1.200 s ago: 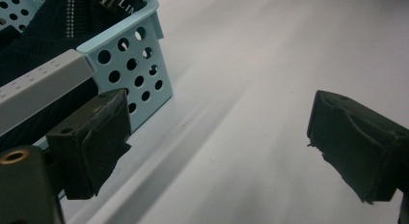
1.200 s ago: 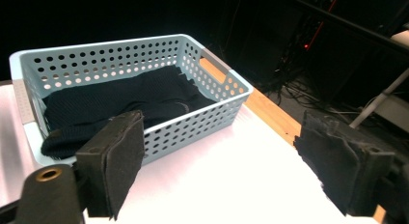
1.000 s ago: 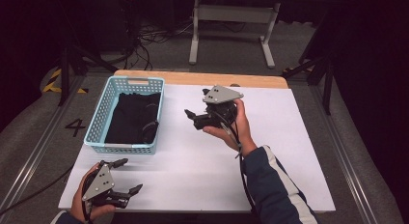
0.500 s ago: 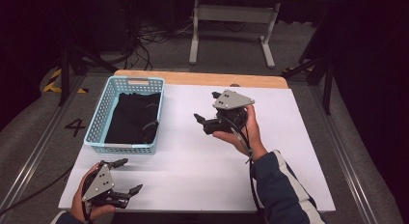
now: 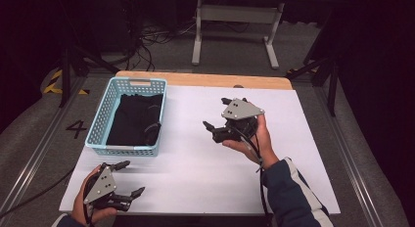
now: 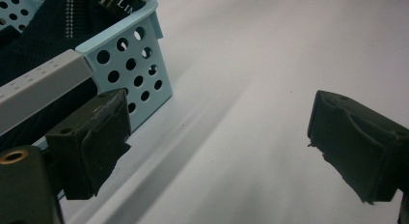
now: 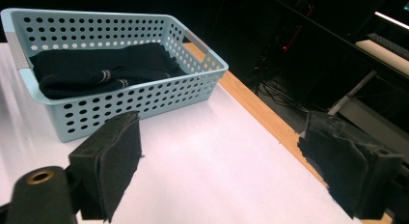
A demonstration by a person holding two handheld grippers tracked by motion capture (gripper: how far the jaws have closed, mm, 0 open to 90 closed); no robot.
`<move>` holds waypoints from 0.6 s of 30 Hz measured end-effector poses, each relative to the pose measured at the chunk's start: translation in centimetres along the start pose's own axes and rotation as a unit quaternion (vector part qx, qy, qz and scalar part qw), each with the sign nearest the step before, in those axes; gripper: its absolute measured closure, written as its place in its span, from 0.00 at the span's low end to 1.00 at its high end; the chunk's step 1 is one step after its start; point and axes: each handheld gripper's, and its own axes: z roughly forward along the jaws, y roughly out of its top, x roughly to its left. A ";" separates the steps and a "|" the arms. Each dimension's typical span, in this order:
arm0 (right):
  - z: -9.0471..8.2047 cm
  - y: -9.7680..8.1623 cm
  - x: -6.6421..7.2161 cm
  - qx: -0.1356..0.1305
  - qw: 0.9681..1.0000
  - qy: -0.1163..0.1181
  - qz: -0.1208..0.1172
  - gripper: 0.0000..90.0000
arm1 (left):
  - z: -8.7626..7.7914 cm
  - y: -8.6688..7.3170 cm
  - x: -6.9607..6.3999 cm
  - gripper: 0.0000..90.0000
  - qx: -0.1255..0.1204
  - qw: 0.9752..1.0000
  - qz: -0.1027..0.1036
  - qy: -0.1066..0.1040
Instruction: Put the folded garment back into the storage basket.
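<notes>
The right tool (image 5: 215, 120) hangs above the middle of the bench (image 5: 303, 139), gripped from below by the person's right hand (image 5: 257, 139), with its grey three-cornered plate on top and its 2 jaws pointing left toward the basket (image 5: 98, 134). Its jaws stand wide apart with nothing between them; they have been easing a little wider. In the right gripper view the black pads (image 7: 113, 163) frame bare white bench surface, and the basket lies beyond them, well apart from the tips.

The left tool (image 5: 128, 179) sits low at the near left corner of the bench, held in the left hand (image 5: 83, 207). Its jaws are likewise spread, empty. In the left gripper view the left pad (image 6: 91, 137) sits just in front of the basket's near corner (image 6: 130, 64), though whether it touches cannot be told.

The basket is light blue plastic with perforated walls, standing on the left half of the bench, its long side running away from the person. Inside it lies a dark folded garment (image 5: 134, 119), with thin pale stripes (image 7: 111, 80) visible on it in the right gripper view; it stays below the rim.

The bench has a white top with a wooden strip (image 5: 205, 79) along its far edge. Beyond it stand a grey frame (image 5: 235, 16) and cables (image 5: 156, 36) on the floor.
</notes>
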 end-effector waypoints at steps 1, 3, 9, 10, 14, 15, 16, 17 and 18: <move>0.0 0.0 0.0 0.000 1.000 0.000 0.000 0.16 | 0.0 0.0 0.0 0.10 -0.001 1.000 0.001 0.000; -0.2 -0.2 0.1 0.001 1.000 -0.002 -0.002 0.16 | 0.0 0.0 0.0 0.10 0.000 1.000 0.000 0.000; -0.8 -0.9 0.2 0.000 1.000 0.000 -0.004 0.16 | 0.0 0.0 0.0 0.10 -0.003 1.000 -0.001 0.003; -0.8 -0.9 0.2 0.001 1.000 0.000 -0.003 0.16 | 0.0 0.0 0.0 0.10 -0.003 1.000 -0.001 0.003; -1.1 -1.2 0.4 0.001 1.000 -0.001 -0.006 0.16 | 0.0 0.0 0.0 0.10 -0.003 1.000 -0.001 0.004; -1.2 -1.3 0.4 0.001 1.000 0.001 -0.005 0.16 | 0.0 0.0 0.0 0.10 -0.002 1.000 -0.001 0.005; -1.3 -1.5 0.5 0.000 1.000 -0.001 -0.008 0.16 | 0.0 0.0 0.0 0.10 -0.002 1.000 -0.001 0.005; -1.3 -1.5 0.5 0.000 1.000 -0.001 -0.008 0.16 | 0.0 0.0 0.0 0.10 -0.002 1.000 -0.001 0.005; -1.4 -1.6 0.5 0.003 1.000 -0.004 -0.010 0.16 | 0.0 0.0 0.0 0.10 -0.001 1.000 -0.001 0.004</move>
